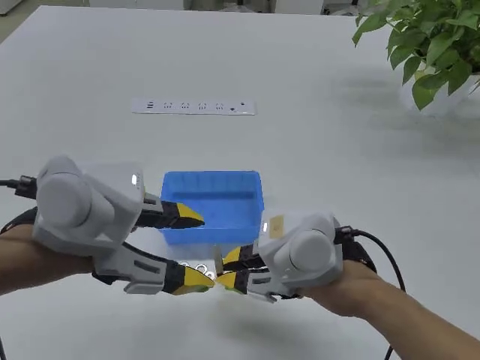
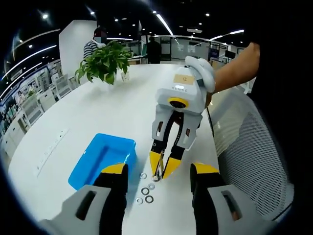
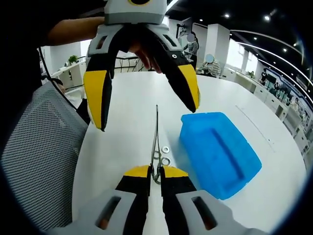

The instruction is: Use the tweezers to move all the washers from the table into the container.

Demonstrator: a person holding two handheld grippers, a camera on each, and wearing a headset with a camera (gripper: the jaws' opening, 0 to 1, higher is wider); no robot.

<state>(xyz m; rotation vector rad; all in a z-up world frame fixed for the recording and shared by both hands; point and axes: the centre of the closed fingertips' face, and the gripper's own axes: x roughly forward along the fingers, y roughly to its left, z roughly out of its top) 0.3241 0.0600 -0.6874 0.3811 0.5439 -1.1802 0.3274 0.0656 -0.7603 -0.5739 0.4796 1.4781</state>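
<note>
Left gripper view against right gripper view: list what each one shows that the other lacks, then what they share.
Left gripper view adds: the potted plant on the white table, the right gripper from the front. Right gripper view adds: the open left gripper from the front, the tweezers as a thin line in shut jaws. Shared: the blue container, the washers beside it, the white table.

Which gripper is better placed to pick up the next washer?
Right. The right gripper is shut on the tweezers, with the washers just beside them near the container; the left gripper is open and holds nothing.
</note>
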